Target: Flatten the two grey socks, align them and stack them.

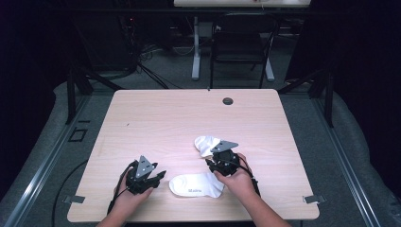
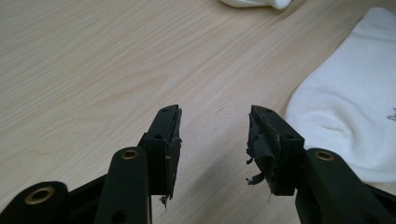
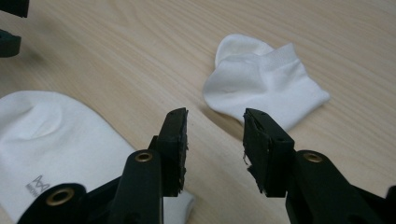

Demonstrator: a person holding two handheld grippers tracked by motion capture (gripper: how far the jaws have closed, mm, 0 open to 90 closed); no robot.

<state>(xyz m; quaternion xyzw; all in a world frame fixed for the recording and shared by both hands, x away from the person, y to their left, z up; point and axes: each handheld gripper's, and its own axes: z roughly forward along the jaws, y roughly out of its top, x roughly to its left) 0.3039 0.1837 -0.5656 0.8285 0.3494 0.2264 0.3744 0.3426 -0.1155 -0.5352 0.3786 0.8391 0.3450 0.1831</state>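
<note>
A pale wooden bench [image 1: 165, 118] stands on grey floor [image 1: 179, 71]; behind it a black chair [image 1: 241, 45], dark surroundings.

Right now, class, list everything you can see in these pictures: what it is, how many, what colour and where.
flat sock: one, white, with a small grey mark, lying near the front edge of the table between the two grippers.
crumpled sock: one, white, bunched up just beyond the right gripper.
table: one, light wood, with a dark round hole near its far edge.
chair: one, black, on the floor behind the table.
left gripper: one, black, jaws open over bare wood beside the flat sock, nothing between them.
right gripper: one, black, jaws open, pointing toward the crumpled sock, nothing between them.
hands: two, each holding a gripper at the front of the table.
</note>
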